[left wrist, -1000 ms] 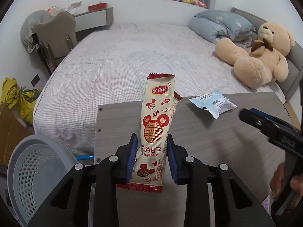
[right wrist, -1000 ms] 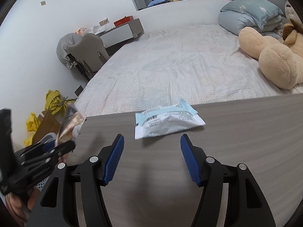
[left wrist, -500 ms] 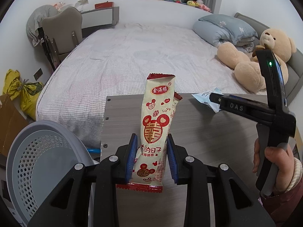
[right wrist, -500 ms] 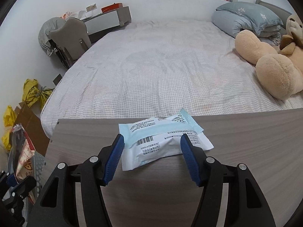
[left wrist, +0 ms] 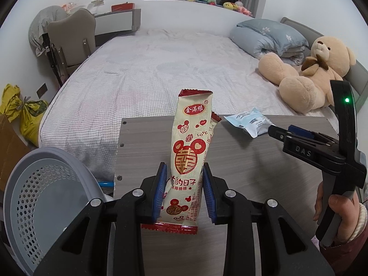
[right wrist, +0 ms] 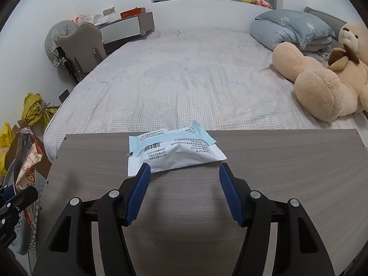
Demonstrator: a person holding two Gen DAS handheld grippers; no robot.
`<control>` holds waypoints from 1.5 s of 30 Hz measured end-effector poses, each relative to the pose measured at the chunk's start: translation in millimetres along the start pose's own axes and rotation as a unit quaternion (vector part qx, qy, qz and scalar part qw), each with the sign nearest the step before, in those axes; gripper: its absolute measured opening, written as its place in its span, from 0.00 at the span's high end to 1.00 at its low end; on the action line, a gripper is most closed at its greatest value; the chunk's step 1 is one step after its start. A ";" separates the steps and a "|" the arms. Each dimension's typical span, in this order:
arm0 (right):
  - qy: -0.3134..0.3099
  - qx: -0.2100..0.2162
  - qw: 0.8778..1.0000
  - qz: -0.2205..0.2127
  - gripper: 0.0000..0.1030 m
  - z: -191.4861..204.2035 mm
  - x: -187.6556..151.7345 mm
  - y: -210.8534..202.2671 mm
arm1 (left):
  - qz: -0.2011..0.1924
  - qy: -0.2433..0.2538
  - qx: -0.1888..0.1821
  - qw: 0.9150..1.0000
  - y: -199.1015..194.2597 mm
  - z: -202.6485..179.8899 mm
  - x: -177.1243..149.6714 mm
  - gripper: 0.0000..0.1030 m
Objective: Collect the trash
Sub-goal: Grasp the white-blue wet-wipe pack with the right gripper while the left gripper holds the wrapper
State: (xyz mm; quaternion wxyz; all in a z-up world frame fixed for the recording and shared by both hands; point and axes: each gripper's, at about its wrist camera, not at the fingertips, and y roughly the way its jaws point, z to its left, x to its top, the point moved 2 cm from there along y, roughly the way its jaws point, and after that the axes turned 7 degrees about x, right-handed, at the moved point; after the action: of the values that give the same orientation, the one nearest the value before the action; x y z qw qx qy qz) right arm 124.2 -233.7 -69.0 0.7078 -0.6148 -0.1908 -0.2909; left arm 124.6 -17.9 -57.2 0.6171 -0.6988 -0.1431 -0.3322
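Observation:
My left gripper (left wrist: pixel 184 192) is shut on a tall cream and red snack wrapper (left wrist: pixel 189 151), which stands upright between the blue pads above the left part of the grey wooden table (left wrist: pixel 241 168). A white and light blue packet (right wrist: pixel 171 149) lies flat near the table's far edge. My right gripper (right wrist: pixel 185 184) is open just in front of that packet, its fingertips on either side of the packet's near edge without pressing it. In the left wrist view the right gripper (left wrist: pixel 279 135) reaches toward the packet (left wrist: pixel 249 124) from the right. At the left edge of the right wrist view the held wrapper (right wrist: pixel 26 161) shows.
A grey perforated basket (left wrist: pixel 34 195) stands on the floor left of the table. Beyond the table is a bed (right wrist: pixel 184 73) with a teddy bear (right wrist: pixel 326 76) and a folded quilt. Yellow bags (left wrist: pixel 23 112) and a chair (left wrist: pixel 71 36) are at the left.
The right gripper has swung left and come up to the packet, which now lies just past its fingertips. The left gripper keeps the wrapper held, with the basket more in view.

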 end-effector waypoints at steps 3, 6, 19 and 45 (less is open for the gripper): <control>0.000 0.005 1.000 -0.001 0.42 6.4 10.0 6.0 | -0.003 0.003 0.001 1.000 -2.0 -1.2 -0.5 0.70; -0.002 0.001 1.000 0.004 0.42 14.9 18.7 15.7 | -0.002 0.001 0.002 1.000 -2.6 -0.4 -0.9 0.70; -0.019 -0.060 0.998 0.030 0.42 12.1 7.8 24.5 | -0.004 -0.010 0.000 1.000 -4.8 4.7 -0.6 0.70; -0.057 0.044 0.996 0.042 0.36 12.6 20.2 11.0 | -0.007 -0.022 0.009 1.000 -12.2 9.5 -4.2 0.70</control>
State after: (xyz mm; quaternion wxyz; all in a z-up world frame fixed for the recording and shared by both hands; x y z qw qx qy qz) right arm 147.7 -224.1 -62.5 0.7334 -0.6067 -0.2174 -0.2162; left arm 116.8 -5.5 -50.7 0.6173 -0.6995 -0.1645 -0.3202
